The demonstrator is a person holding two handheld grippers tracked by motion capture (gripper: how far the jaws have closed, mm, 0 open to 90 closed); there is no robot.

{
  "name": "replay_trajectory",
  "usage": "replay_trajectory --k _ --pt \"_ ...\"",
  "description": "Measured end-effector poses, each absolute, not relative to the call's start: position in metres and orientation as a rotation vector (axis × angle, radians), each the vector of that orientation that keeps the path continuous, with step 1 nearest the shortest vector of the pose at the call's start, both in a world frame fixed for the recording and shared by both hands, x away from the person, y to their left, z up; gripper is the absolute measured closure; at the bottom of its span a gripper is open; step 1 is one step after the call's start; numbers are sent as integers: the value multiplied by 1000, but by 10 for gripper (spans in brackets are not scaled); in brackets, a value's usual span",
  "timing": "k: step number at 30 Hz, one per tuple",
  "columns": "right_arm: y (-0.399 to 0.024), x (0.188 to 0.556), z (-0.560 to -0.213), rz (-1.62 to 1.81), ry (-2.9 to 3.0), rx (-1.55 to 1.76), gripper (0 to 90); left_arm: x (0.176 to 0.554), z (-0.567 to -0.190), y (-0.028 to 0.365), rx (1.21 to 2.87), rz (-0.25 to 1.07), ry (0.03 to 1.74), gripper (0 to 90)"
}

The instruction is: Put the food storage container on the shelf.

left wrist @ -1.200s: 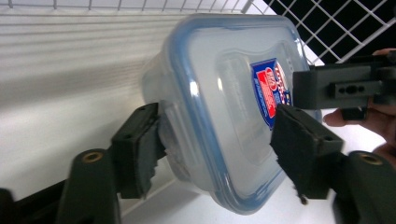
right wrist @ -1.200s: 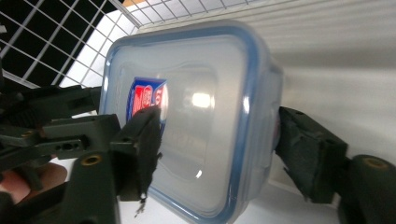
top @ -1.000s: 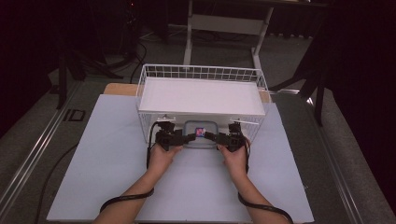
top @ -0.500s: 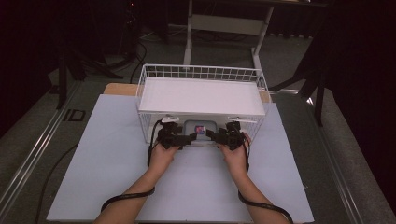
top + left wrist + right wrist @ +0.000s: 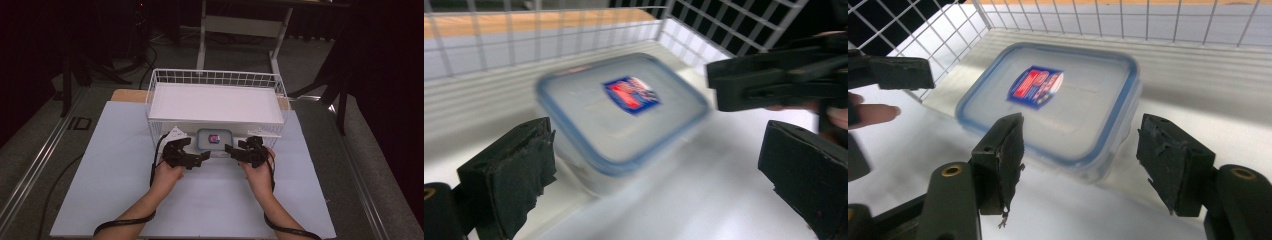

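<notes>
A lidded plastic container point(image 5: 214, 139) is set on the lower level of the white wire basket point(image 5: 216, 78), at the open front. The left gripper point(image 5: 196, 159), at its eight o'clock, has just been opening; nothing is pressed between its pads. The right gripper point(image 5: 233, 150), at four o'clock, is held open beside it, seemingly letting go.
</notes>
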State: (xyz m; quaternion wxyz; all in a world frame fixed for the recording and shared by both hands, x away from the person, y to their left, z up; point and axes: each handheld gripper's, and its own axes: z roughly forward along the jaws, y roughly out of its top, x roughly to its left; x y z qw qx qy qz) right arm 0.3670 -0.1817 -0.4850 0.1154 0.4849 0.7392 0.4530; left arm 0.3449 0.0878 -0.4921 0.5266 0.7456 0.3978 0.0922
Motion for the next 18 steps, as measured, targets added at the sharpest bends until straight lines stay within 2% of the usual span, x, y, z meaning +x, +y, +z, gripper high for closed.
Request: replay_trajectory --k 4,7,15,16,18 --pt "-180 354 -480 1358 2172 1425 350 329 -486 94 1797 233 927 27" --pt "-178 344 -478 1353 2193 1403 431 316 -483 101 1793 222 928 27" --pt "-167 329 -485 1332 2272 1330 849 281 -482 118 1807 265 886 27" --pt "-165 330 -488 1327 2286 1334 889 278 -485 120 1804 280 882 27" --pt "-159 331 -492 1307 2310 1322 899 275 -492 124 1806 283 893 27"
